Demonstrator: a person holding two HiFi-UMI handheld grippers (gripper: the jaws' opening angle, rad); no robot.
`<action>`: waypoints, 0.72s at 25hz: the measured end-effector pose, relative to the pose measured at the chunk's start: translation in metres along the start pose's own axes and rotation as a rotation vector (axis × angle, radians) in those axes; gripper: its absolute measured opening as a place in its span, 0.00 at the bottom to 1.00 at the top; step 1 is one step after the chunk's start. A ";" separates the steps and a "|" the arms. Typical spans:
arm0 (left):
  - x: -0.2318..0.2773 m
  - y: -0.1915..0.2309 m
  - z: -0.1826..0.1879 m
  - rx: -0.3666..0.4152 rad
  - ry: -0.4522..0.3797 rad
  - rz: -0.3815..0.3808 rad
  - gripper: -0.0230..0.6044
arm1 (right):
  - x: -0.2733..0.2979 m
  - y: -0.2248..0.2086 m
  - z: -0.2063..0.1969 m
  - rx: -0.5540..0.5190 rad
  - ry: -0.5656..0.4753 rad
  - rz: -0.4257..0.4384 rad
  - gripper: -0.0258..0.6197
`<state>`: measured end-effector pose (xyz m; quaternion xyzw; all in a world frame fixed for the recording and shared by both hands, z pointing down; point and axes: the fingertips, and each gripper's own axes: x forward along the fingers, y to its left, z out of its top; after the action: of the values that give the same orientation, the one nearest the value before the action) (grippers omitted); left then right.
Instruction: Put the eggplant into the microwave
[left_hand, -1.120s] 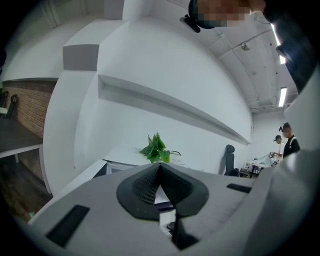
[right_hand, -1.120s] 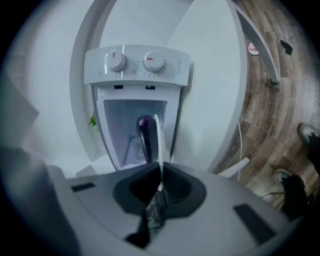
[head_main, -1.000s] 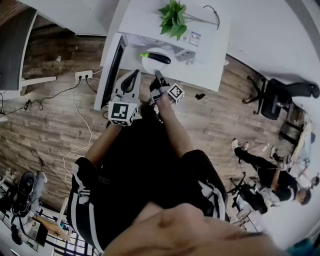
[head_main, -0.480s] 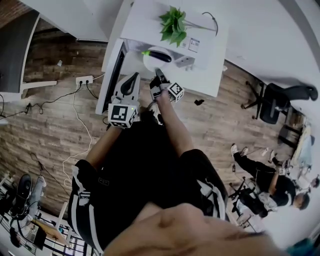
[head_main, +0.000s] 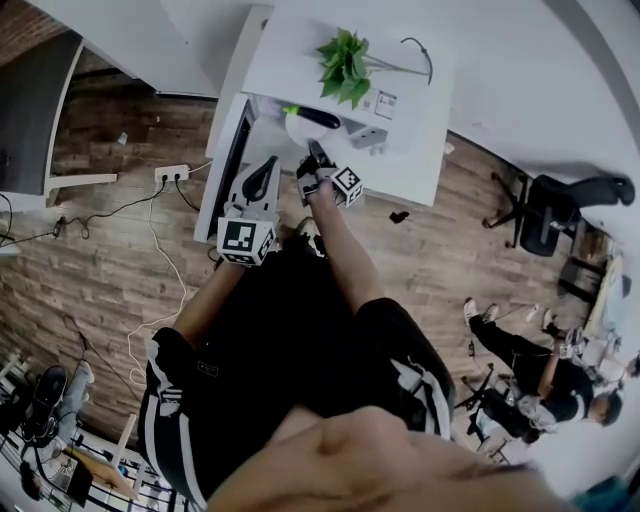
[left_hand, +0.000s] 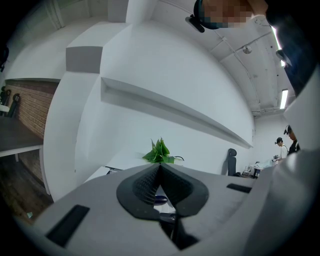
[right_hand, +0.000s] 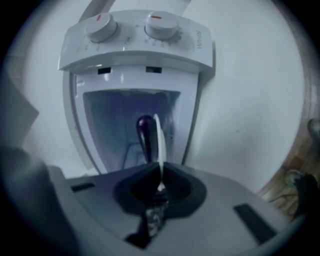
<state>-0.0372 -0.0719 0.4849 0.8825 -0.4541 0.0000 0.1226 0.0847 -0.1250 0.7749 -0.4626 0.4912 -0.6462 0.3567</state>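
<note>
Both tongs are closed: the right tongs (right_hand: 161, 172) clamp the rim of a white plate (right_hand: 159, 140) carrying the eggplant (right_hand: 145, 132), while the left tongs (left_hand: 159, 167) press together on nothing beside the open door (head_main: 230, 160). The plate sits at the mouth of the microwave (right_hand: 135, 50), seemingly partly inside. Pushing it fully in, letting go and shutting the door remain.

Head view steeply down; right gripper view close — both show microwave (right_hand: 137, 55)
</note>
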 end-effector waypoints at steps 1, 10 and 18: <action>0.001 0.000 0.001 0.001 -0.001 -0.001 0.08 | 0.002 0.001 0.000 0.004 -0.001 0.003 0.10; 0.004 0.001 0.002 -0.005 -0.001 -0.016 0.08 | 0.019 0.000 0.004 0.016 -0.025 -0.001 0.10; 0.006 0.004 0.005 -0.002 0.000 -0.017 0.08 | 0.029 0.001 0.012 0.026 -0.040 -0.017 0.10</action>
<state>-0.0371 -0.0803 0.4819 0.8861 -0.4468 -0.0015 0.1236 0.0870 -0.1551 0.7825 -0.4750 0.4715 -0.6462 0.3667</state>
